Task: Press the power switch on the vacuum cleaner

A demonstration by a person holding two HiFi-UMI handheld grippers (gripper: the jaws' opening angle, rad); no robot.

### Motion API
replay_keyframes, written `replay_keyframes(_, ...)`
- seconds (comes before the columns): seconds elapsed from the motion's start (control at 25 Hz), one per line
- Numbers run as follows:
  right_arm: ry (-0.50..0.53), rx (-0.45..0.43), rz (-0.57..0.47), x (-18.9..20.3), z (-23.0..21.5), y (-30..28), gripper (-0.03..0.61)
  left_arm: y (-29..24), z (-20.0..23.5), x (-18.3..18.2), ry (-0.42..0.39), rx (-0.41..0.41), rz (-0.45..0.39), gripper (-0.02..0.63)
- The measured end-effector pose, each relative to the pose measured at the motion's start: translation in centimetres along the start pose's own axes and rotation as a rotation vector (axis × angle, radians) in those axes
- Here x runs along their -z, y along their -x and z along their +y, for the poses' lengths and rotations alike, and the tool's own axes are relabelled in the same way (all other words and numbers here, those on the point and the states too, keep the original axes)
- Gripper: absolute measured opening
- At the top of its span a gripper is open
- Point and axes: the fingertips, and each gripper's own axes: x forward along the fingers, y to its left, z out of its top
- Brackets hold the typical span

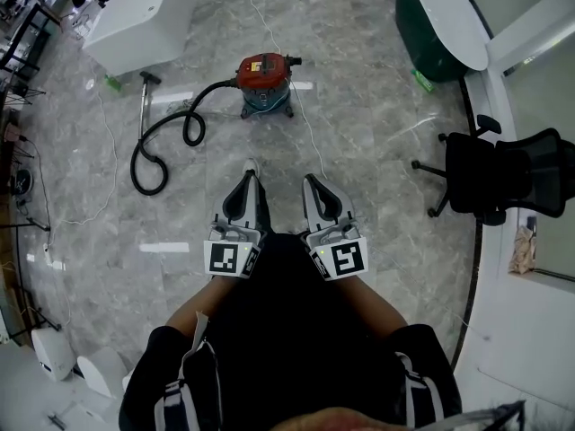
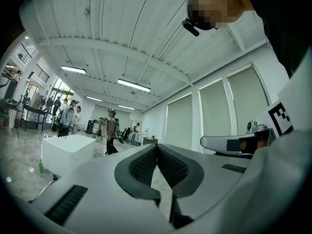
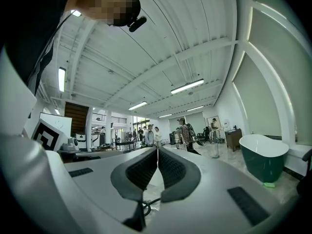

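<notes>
Plainly, only the head view shows the vacuum cleaner (image 1: 265, 81). It stands upright on the marble floor (image 1: 377, 133), straight ahead of both claws and well apart from them, with its red top facing up. Its power switch is too small to make out. A black hose (image 1: 163, 146) loops away from it to the left and ends near a metal wand (image 1: 144, 106).

The gripper views look out across the room and up at the ceiling, and they show the jaws. The left claw (image 1: 248, 182) has its ribbed pads (image 2: 146, 165) closed tip to tip with nothing between them. The right claw (image 1: 314, 187) is closed and empty in the same way. These views also show people (image 3: 184, 133) standing far off, whom the head view does not show.

The floor between the claws and the vacuum cleaner lies open, crossed only by a thin white cable (image 1: 310, 137). A black office chair (image 1: 503, 173) and a green bathtub (image 1: 431, 34) bound this space on the right. On the left it is bounded by the hose, with a white block (image 1: 144, 16) beyond.
</notes>
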Motion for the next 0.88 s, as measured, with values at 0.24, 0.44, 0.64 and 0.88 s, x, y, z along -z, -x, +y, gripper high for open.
replay_keyframes(0.24, 0.004, 0.026, -0.001, 0.7, -1.3, -4.1, 0.020, -4.4, 2.0, 0.8, -0.018, 0.074, -0.017, 0.018)
replay_keyframes(0.44, 0.007, 0.047, 0.052, 1.4, -2.8, -10.3, 0.020, -9.3, 6.1, 1.2, -0.075, 0.121, 0.036, 0.018)
replay_keyframes(0.64, 0.021, 0.006, 0.088, 1.5, -2.2, -18.6, 0.020, -13.6, 11.8, 0.7, -0.007, 0.110, 0.054, 0.018)
replay_keyframes(0.88, 0.043, -0.021, 0.133, 0.7, -1.6, -26.4, 0.020, -17.1, 18.8, -1.1, 0.049, 0.058, 0.029, 0.018)
